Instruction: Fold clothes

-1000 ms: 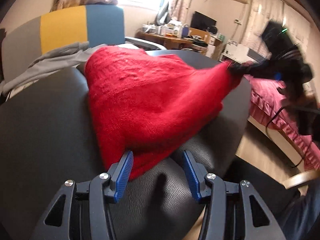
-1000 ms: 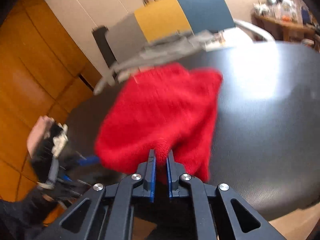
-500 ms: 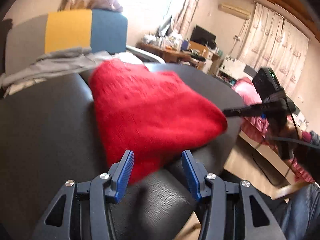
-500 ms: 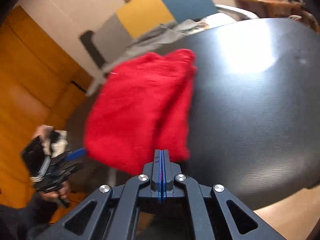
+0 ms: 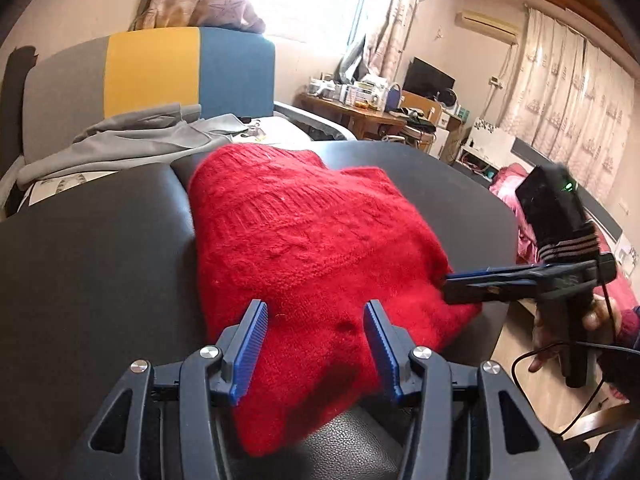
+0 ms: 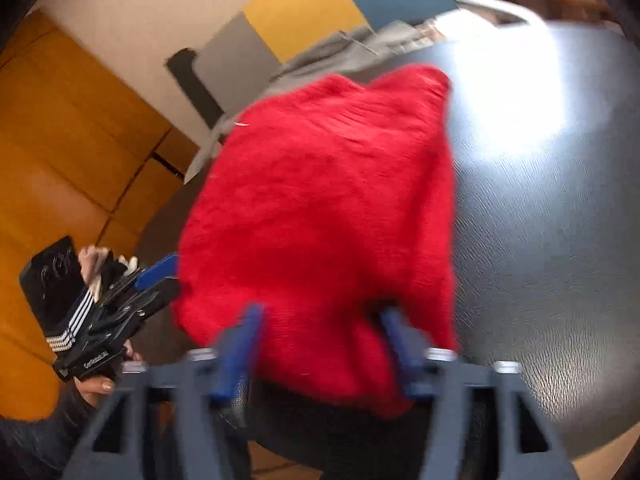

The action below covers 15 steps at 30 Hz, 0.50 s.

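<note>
- Red sweater (image 5: 312,248) lies folded in a compact bundle on the black desk (image 5: 80,280), its near edge hanging a bit over the desk's front rim.
- What changed: a second ago my right gripper (image 6: 320,344) was clamped on the sweater's near corner, holding it up off the desk. Half a second ago the jaws were pinched flat with the cloth already out of them. Now they are opening wide, blurred in the right wrist view, with the sweater's near edge between the pads but no pinch on it.
- The sweater has dropped from a lifted tent shape to lying flat on the desk, so that fold reads as laid down.
- My left gripper (image 5: 316,344) has kept the same wide gap throughout. Jaws released, pads either side of the sweater's near edge; cloth sits between them, and I see no squeeze on it.
- From the left wrist view, the right gripper (image 5: 480,280) sits at the sweater's right edge, seen edge-on, so its gap can't be read there.
- Grey garment (image 5: 132,140) is piled behind the sweater, at the desk's far side against the striped chair back (image 5: 152,68). Untouched, probably next.
- My read: the red piece is nearly done. It may need a tidy or a push further onto the desk so the overhang doesn't slide off.
</note>
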{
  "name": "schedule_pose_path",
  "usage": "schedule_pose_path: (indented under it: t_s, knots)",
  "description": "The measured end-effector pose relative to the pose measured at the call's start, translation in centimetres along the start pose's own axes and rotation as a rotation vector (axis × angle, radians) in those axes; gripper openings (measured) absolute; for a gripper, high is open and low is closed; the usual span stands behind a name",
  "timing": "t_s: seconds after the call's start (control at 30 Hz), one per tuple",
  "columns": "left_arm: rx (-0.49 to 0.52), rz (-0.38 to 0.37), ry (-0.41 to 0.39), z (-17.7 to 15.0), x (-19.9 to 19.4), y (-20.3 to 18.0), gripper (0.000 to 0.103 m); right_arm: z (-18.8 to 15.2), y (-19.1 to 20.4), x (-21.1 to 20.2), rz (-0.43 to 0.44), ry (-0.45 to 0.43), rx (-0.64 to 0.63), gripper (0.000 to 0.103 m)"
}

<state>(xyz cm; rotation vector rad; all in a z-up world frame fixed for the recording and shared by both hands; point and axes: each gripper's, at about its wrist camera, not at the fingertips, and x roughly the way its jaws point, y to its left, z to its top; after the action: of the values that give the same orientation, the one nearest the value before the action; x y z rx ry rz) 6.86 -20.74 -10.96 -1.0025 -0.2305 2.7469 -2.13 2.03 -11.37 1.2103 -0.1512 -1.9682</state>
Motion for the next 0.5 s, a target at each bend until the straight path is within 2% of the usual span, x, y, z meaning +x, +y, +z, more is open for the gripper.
schedule_pose_path:
  t_s: [0.03, 0.17, 0.3, 0.4, 0.5]
  knots:
    - [-0.004, -0.002, 0.001, -0.1, 0.1, 0.0, 0.051, -0.3, 0.6, 0.2, -0.021, 0.007, -0.027, 0.103]
    - [-0.033, -0.005, 0.005, -0.3, 0.2, 0.4, 0.051, -0.8, 1.8, 0.8, -0.072, 0.045, -0.1, 0.103]
    - [-0.053, -0.002, 0.009, -0.3, 0.0, 0.5, 0.051, -0.4, 1.1, -0.5, -0.008, 0.02, -0.022, 0.098]
    - [-0.061, 0.005, 0.004, -0.4, -0.3, 0.5, 0.051, -0.5, 0.5, -1.4, 0.058, 0.014, 0.016, 0.098]
    - [-0.083, 0.005, 0.006, -0.7, -0.4, 0.4, 0.051, -0.7, 0.1, -1.8, 0.038, 0.018, 0.03, 0.098]
